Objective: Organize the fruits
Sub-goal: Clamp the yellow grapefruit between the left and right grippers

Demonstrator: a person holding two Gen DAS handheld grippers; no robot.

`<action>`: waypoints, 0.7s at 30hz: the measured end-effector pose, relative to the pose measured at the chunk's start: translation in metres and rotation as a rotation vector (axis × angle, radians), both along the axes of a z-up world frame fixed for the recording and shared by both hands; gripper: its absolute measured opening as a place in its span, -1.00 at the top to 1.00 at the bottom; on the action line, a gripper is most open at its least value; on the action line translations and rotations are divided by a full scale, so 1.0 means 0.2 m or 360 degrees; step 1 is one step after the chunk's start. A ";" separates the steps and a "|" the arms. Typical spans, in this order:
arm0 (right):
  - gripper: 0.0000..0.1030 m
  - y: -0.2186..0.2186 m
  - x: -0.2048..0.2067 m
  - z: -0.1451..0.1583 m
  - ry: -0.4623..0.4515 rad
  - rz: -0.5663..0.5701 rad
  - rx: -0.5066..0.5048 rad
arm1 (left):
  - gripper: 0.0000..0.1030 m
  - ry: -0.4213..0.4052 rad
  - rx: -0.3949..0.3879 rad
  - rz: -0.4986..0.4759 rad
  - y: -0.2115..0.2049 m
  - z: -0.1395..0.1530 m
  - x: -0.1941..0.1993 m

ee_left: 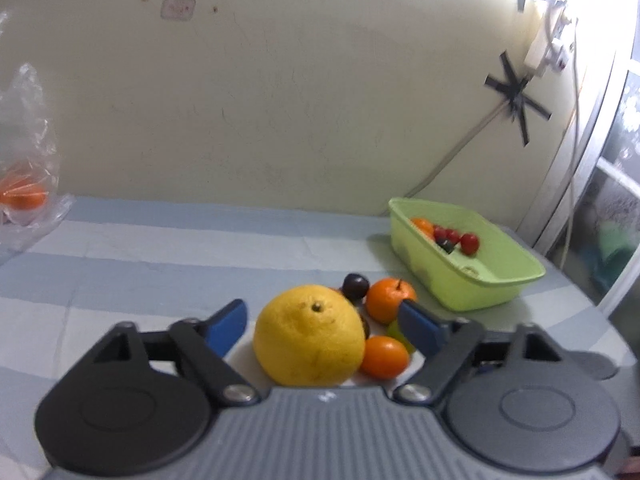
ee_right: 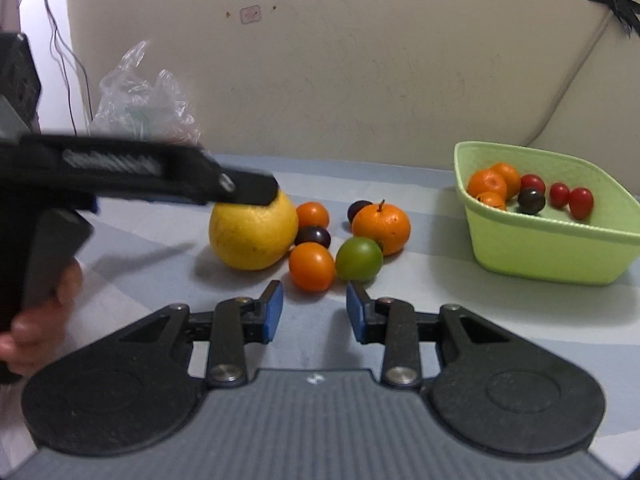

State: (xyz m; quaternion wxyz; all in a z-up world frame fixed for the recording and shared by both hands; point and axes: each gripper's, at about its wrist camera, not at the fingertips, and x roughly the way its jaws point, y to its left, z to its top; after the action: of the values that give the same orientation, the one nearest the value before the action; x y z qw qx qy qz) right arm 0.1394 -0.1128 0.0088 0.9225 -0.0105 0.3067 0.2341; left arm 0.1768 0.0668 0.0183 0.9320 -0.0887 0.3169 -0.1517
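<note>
A big yellow citrus sits on the striped cloth between the open fingers of my left gripper, which do not touch it. Beside it lie an orange with a stem, a small orange, a dark plum and a green fruit. In the right wrist view the left gripper reaches over the yellow citrus. My right gripper is open and empty, just short of the small orange. A green basket holds oranges, red tomatoes and a plum.
A clear plastic bag with an orange inside lies at the far left by the wall. The green basket stands at the right near the table's edge. A cable runs down the wall behind it.
</note>
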 end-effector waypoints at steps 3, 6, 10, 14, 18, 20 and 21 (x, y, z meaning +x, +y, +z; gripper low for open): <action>0.26 0.00 -0.02 0.01 -0.0016 -0.0004 0.0013 | -0.13 -0.0021 0.0038 0.0024 0.01 -0.02 -0.01; 0.21 0.02 -0.05 0.01 -0.0033 0.0041 0.0016 | 0.27 -0.0006 -0.0101 0.0033 0.09 0.00 -0.05; 0.04 0.08 -0.12 0.03 -0.0109 0.0148 -0.0004 | 0.90 -0.0002 -0.0172 0.0035 0.16 0.05 -0.13; -0.05 0.17 -0.12 0.04 -0.0180 0.0180 -0.0082 | 0.86 0.0027 -0.0132 0.0095 0.16 0.03 -0.12; -0.23 0.21 -0.07 0.06 -0.0260 0.0168 -0.0112 | -0.12 0.0036 -0.0355 0.0148 0.27 0.03 -0.09; -0.25 0.23 -0.03 0.06 -0.0259 0.0189 -0.0139 | -0.19 0.0055 -0.0423 0.0120 0.28 0.02 -0.06; -0.25 0.24 0.00 0.06 -0.0253 0.0201 -0.0153 | -0.23 0.0076 -0.0444 0.0101 0.28 0.00 -0.04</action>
State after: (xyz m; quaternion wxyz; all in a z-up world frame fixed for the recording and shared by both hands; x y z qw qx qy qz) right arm 0.1387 -0.0648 0.0204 0.9257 -0.0925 0.2422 0.2753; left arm 0.1682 0.1230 0.0191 0.9072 -0.2311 0.3118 -0.1625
